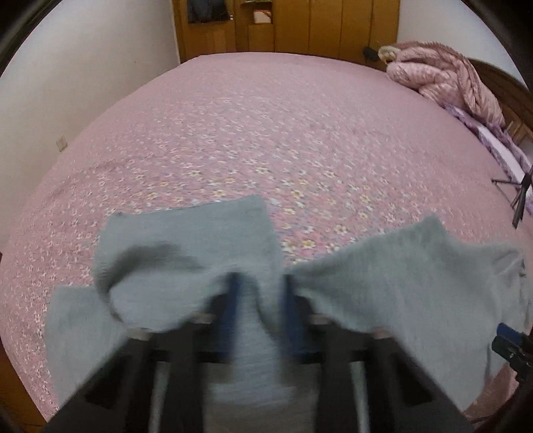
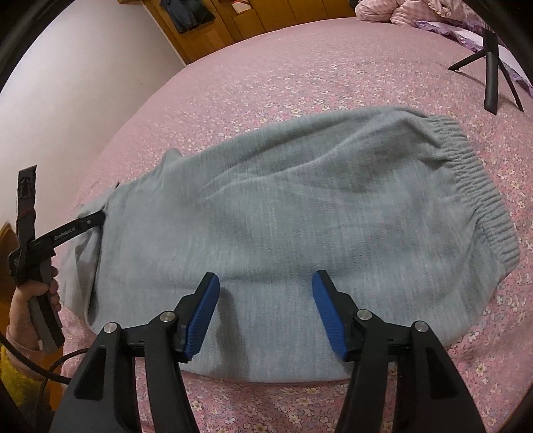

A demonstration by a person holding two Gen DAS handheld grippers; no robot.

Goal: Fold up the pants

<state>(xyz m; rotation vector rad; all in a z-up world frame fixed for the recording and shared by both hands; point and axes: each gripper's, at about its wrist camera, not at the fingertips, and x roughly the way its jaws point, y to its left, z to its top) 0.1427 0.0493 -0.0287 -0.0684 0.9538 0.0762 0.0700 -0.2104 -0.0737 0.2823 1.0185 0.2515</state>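
Observation:
Grey knit pants (image 2: 283, 213) lie folded on the pink flowered bed, with the ribbed waistband (image 2: 479, 186) at the right. My right gripper (image 2: 265, 289) is open, its blue pads apart just above the near edge of the pants, holding nothing. My left gripper (image 1: 261, 286) has grey pants cloth (image 1: 186, 266) draped over and between its blue pads, with the fingers a short way apart; the view is blurred. The left gripper also shows in the right wrist view (image 2: 95, 219), at the left end of the pants.
The pink flowered bedspread (image 1: 266, 133) stretches far ahead. A pink quilt (image 1: 443, 76) is heaped at the far right. A black tripod (image 2: 489, 60) stands on the bed at the right. A wooden wardrobe (image 1: 286, 26) and white wall lie behind.

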